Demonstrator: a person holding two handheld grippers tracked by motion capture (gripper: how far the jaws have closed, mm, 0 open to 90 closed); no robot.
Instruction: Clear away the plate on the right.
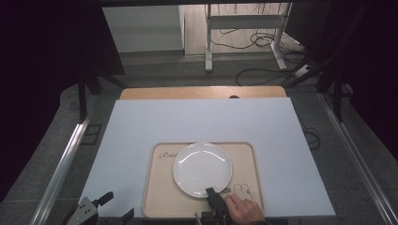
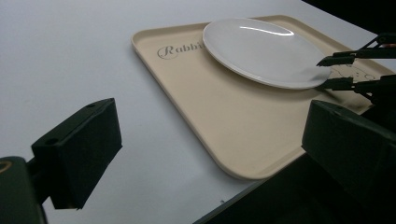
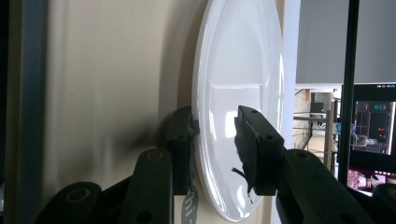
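White tabletop, glossy round white plate [image 1: 202, 168] on beige tray [image 1: 162, 197], right gripper [image 1: 212, 193] jaws parted astride rim.

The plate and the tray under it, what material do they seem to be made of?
The plate looks like glazed ceramic, though it may be melamine: white, glossy, with sharp light reflections. The tray looks like matte beige plastic: dull even surface, rounded moulded rim, printed lettering and a drawing.

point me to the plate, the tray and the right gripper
plate [image 1: 202, 168]: high view, on its centre.
tray [image 2: 219, 121]: left gripper view, on its bare floor.
right gripper [image 3: 215, 135]: right gripper view, midway between its fingertips, which straddle the plate's rim.
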